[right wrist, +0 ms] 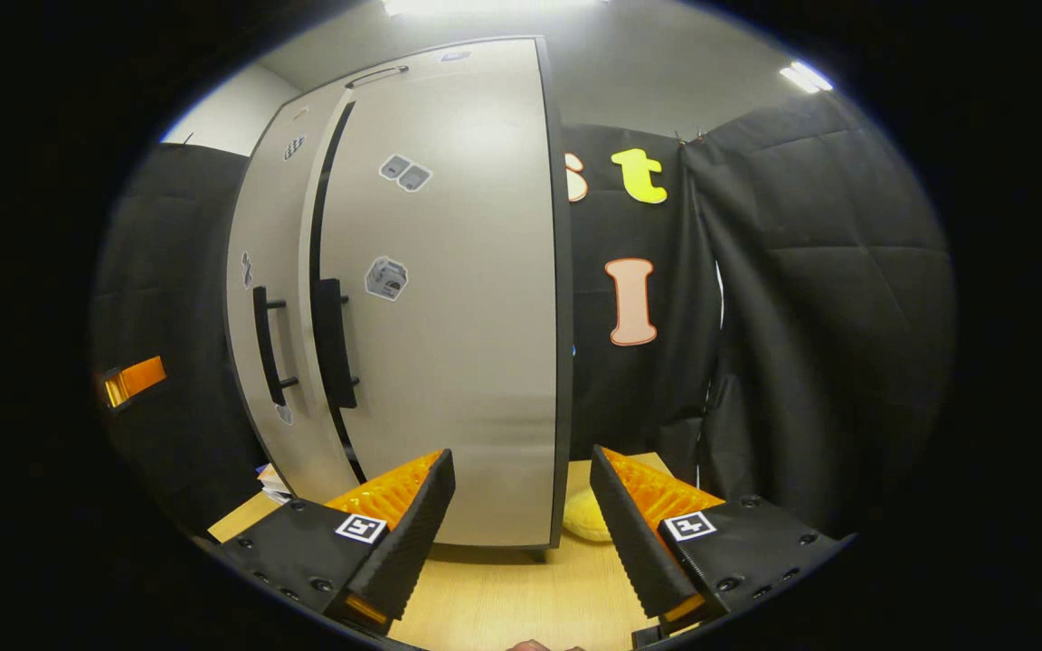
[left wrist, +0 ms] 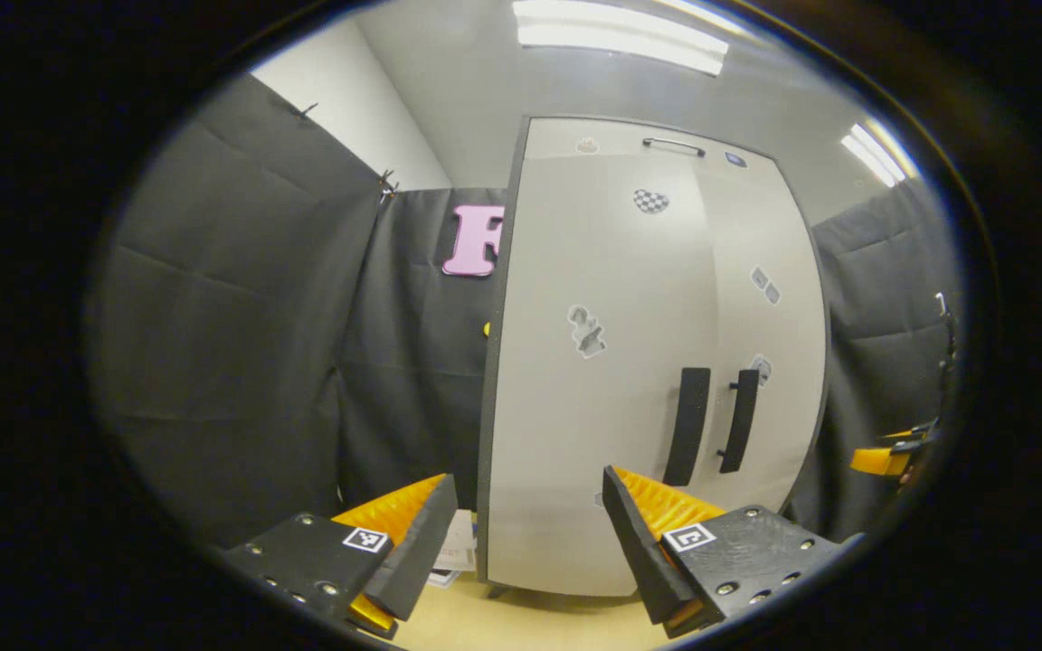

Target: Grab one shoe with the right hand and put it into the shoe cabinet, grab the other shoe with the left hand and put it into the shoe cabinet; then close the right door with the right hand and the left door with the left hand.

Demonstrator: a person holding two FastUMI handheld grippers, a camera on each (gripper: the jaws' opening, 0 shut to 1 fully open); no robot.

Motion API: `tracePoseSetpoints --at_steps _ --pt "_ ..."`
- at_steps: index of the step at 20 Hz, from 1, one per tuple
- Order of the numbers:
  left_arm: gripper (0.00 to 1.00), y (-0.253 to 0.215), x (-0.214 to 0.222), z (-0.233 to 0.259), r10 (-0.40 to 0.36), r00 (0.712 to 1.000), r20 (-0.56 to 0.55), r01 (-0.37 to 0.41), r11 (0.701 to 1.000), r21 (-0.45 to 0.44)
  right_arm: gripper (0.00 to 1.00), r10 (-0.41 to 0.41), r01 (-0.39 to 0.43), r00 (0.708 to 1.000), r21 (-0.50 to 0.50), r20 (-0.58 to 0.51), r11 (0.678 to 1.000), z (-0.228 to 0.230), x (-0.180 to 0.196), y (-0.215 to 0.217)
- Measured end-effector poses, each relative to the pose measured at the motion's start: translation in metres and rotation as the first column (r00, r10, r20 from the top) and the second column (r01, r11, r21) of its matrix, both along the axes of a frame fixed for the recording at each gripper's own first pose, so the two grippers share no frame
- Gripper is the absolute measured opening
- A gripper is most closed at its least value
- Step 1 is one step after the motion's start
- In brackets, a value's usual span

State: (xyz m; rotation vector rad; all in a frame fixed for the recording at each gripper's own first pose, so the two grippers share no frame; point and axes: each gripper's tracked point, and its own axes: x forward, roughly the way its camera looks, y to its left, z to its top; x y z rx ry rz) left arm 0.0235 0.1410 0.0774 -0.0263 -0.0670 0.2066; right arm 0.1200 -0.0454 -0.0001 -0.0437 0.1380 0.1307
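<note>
Both your left claw (left wrist: 521, 533) and right claw (right wrist: 521, 520) gape empty while, at 12 o'clock, the cabinet (left wrist: 611, 362) doors look nearly shut, a thin gap left between them

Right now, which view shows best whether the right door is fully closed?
The right gripper view: a dark gap runs beside the right door, so it looks ajar. In the left gripper view the right door shows edge-on, its gap unclear.
</note>
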Motion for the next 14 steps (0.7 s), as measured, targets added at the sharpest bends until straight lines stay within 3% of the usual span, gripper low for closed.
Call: tracePoseSetpoints --at_steps 2,3,4,5,6,7,8,14 --pt "0.93 -0.016 0.006 -0.011 -0.044 0.999 -0.026 0.044 0.999 -0.014 0.92 0.034 -0.035 0.999 -0.013 -0.021 0.999 0.000 0.007 -0.003" --pt "0.99 -0.019 0.007 -0.015 -0.037 0.999 -0.029 0.036 0.999 -0.029 0.92 0.051 -0.051 0.999 -0.011 -0.015 0.999 0.003 0.011 -0.002" --pt "0.93 -0.020 0.007 -0.016 -0.024 0.999 -0.025 0.023 0.999 -0.047 0.95 0.052 -0.052 0.999 -0.007 0.001 0.999 0.008 0.014 -0.005" --pt "0.98 -0.023 0.007 -0.019 -0.023 0.999 -0.027 0.022 0.998 -0.067 0.96 0.048 -0.048 0.999 0.001 0.013 0.999 0.009 0.016 -0.007" --pt "0.93 -0.028 0.007 -0.020 -0.025 0.999 -0.030 0.023 0.997 -0.076 0.92 0.045 -0.045 0.999 0.012 0.016 0.999 0.006 0.019 -0.008" --pt "0.98 -0.028 0.003 -0.018 -0.018 1.000 -0.025 0.017 0.998 -0.068 0.92 0.049 -0.050 0.999 0.024 0.016 0.998 0.004 0.020 -0.006" --pt "0.93 -0.025 -0.001 -0.015 -0.009 1.000 -0.016 0.008 0.999 -0.050 0.92 0.055 -0.055 0.998 0.033 0.012 0.998 0.000 0.021 -0.002" --pt "0.98 0.005 -0.023 -0.016 0.030 0.999 -0.023 -0.030 1.000 0.009 0.92 -0.019 0.019 1.000 0.005 -0.014 1.000 -0.029 0.006 -0.001"
